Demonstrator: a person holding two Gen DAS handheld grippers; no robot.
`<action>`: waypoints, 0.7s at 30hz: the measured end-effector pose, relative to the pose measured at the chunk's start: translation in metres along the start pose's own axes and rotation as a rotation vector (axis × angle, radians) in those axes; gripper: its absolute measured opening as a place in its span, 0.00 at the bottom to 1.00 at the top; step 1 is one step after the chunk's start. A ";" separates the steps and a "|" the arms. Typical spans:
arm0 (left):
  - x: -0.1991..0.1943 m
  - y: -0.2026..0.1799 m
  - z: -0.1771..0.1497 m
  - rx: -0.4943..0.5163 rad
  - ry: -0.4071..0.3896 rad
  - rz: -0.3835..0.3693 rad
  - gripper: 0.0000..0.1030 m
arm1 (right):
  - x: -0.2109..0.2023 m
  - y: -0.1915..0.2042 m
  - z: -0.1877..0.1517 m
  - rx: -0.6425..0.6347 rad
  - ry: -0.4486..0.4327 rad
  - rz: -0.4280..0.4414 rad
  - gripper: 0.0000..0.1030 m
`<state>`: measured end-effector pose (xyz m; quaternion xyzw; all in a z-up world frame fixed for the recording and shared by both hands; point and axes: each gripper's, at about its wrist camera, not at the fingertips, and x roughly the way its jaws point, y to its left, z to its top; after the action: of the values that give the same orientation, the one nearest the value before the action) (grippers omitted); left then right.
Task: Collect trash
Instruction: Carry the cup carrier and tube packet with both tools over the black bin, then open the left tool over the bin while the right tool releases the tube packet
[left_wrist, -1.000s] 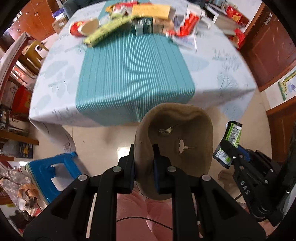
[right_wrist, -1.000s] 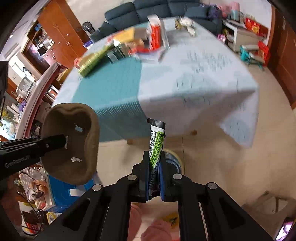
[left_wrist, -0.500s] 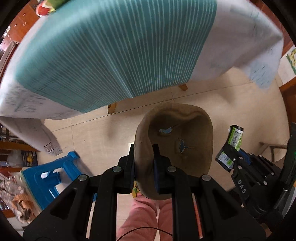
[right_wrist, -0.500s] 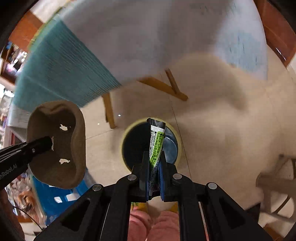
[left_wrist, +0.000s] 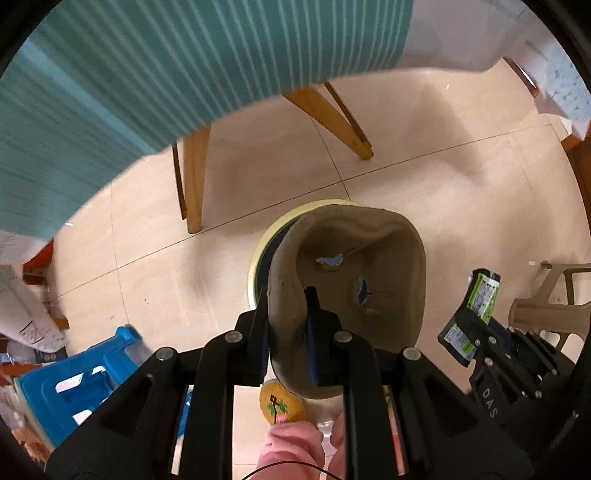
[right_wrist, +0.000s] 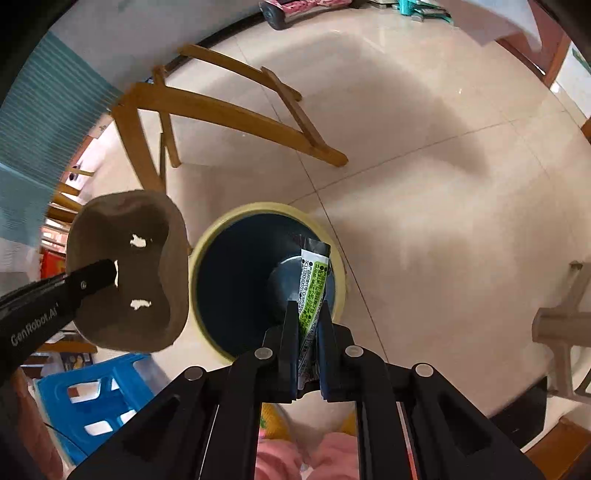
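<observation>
Brown pulp tray (left_wrist: 354, 288) sits clamped in your left hand-held gripper (left_wrist: 286, 332) at frame centre, while your right hand-held gripper (right_wrist: 308, 332) pinches a green wrapper (right_wrist: 312, 291) above the yellow-rimmed bin (right_wrist: 221, 236).

The bin (right_wrist: 236, 280) stands on the floor (right_wrist: 424, 192) before the table legs (right_wrist: 221, 110), stool (right_wrist: 96, 402) at its left.

The left black two-finger gripper (left_wrist: 286, 325) rises from the bottom centre of its own view, jaws closed on the wall of a brown moulded pulp tray (left_wrist: 354, 295). In the right wrist view it enters from the left edge. The right black two-finger gripper (right_wrist: 308, 332) stands at the bottom centre of its view, jaws pinched on an upright green-and-white printed sachet (right_wrist: 312, 291). Pink-clad legs (right_wrist: 295, 458) show below both.
</observation>
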<state>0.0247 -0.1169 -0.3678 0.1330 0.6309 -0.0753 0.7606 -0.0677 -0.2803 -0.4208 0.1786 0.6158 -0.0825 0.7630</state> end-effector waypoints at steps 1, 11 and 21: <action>0.008 -0.002 0.002 0.001 0.002 -0.006 0.13 | 0.006 -0.001 -0.001 0.004 0.001 -0.003 0.08; 0.065 -0.004 0.003 -0.010 0.043 -0.023 0.13 | 0.059 -0.015 0.000 0.028 0.029 -0.004 0.08; 0.087 0.006 0.002 -0.030 0.082 -0.026 0.13 | 0.062 -0.008 0.006 -0.002 0.041 0.017 0.08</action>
<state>0.0451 -0.1068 -0.4524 0.1163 0.6644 -0.0701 0.7349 -0.0511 -0.2836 -0.4813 0.1845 0.6299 -0.0718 0.7510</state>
